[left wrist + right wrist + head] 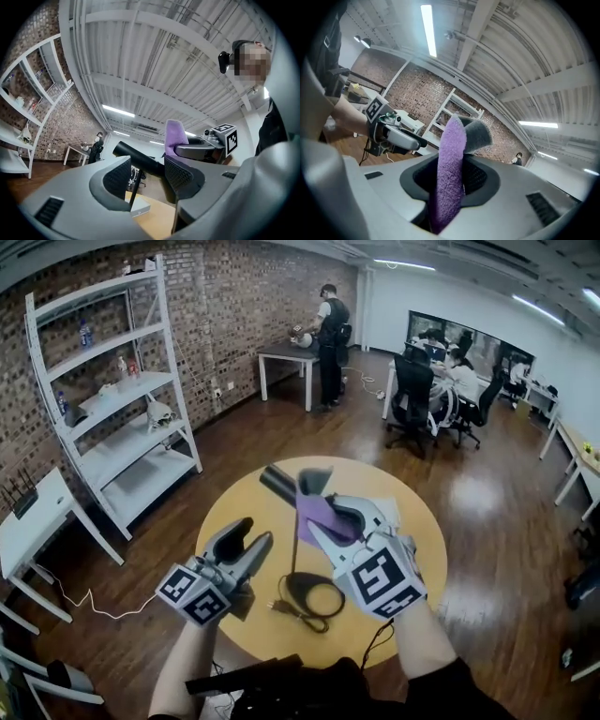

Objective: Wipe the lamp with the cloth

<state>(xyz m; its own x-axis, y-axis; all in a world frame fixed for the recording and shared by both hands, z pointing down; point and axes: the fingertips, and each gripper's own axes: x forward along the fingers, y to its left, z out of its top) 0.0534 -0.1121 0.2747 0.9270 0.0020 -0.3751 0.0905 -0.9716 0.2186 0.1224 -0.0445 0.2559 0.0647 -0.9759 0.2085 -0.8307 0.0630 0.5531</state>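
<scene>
Below us the wooden floor [487, 502] is spreading across a big room, with a brick wall [234, 306] running along the left side. Against that wall a white shelving unit [112, 399] is carrying a few bottles and small things. A person [330, 334] is standing at a far table [281, 354], and others are sitting at desks on office chairs [412, 390] to the right. A white desk [33, 521] is showing at the left edge.

We are leaning over a round yellow table [422, 521]. On it the lamp [279, 486] is standing on its dark oval base [305, 594], its thin stem rising to a black tube head, and its cord [281, 607] is lying curled by the base.

We are holding the right gripper [328, 521] just right of the lamp head, its jaws pinching a purple cloth [451, 164] whose grey side is folding over at the top. Cloth and gripper are covering part of the stem from above, so we cannot tell whether the cloth is touching the head.

We are holding the left gripper [248, 542] lower left of the lamp, jaws standing apart with nothing between the pads; in its own view one jaw is hiding the near end of the lamp head
</scene>
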